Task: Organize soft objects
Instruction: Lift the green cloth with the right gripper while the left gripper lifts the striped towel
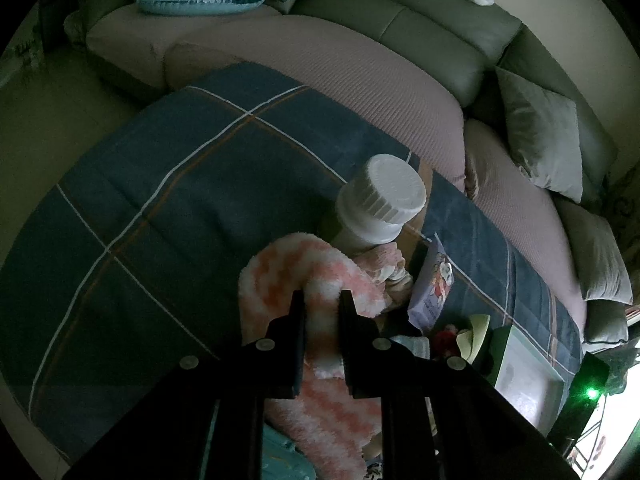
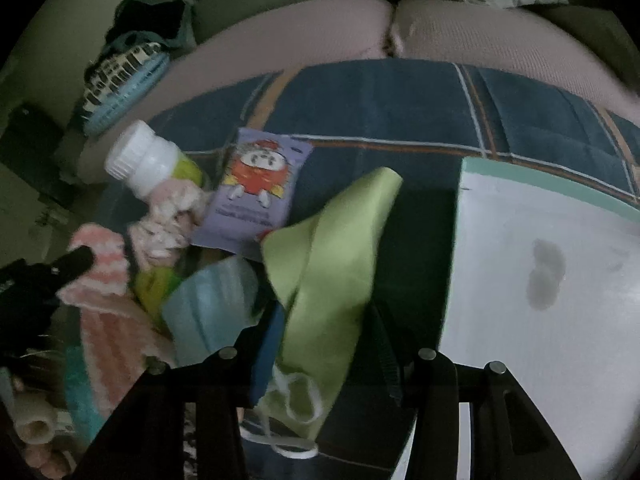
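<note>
On the plaid blanket [image 1: 168,184], the left gripper [image 1: 323,304] pinches a pink towel [image 1: 280,276] beside a white-capped bottle [image 1: 380,196]. Over the box [image 2: 540,280], which looks bare inside, the right gripper [image 2: 332,344] stands spread around a green cloth [image 2: 332,248].

Bottle [image 1: 380,200] behind towel [image 1: 292,280] — packet [image 1: 434,284] seemingly to its right.
</note>
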### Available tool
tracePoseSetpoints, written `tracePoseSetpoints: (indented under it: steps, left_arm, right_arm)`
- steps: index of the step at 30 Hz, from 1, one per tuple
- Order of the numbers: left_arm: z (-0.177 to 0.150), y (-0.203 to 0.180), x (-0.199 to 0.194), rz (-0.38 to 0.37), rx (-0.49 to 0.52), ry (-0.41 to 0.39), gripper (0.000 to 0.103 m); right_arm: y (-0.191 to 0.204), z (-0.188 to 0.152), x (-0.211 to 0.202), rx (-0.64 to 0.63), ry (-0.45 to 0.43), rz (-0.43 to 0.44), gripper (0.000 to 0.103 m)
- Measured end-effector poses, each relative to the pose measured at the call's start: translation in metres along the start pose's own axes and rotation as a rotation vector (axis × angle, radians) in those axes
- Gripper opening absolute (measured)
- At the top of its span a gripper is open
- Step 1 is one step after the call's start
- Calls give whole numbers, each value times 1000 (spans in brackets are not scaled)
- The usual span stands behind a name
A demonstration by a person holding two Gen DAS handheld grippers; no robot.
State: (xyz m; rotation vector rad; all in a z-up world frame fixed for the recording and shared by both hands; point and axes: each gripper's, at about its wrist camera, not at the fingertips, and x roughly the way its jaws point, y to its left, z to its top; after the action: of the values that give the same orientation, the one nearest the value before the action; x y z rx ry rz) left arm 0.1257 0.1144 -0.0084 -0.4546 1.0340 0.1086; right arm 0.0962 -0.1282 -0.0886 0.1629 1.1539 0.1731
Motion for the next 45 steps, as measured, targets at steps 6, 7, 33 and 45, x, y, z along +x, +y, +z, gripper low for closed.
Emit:
tracePoseSetpoints:
  steps: [6, 7, 33, 45]
  left_arm:
    - [-1, 1, 2, -5, -1, 5, 16]
    - [-1, 2, 2, -6, -3, 7, 16]
    - [-6, 7, 7, 2, -15, 24, 16]
    - [-6, 5, 7, 4, -10, 16, 16]
  right_arm:
    - [6, -4, 7, -20, 20, -4, 48]
    - [6, -4, 7, -20, 19, -13, 46]
    - [-13, -5, -19, 87, -63, 202, 4]
    - [-19, 6, -41, 121, -187, 311, 4]
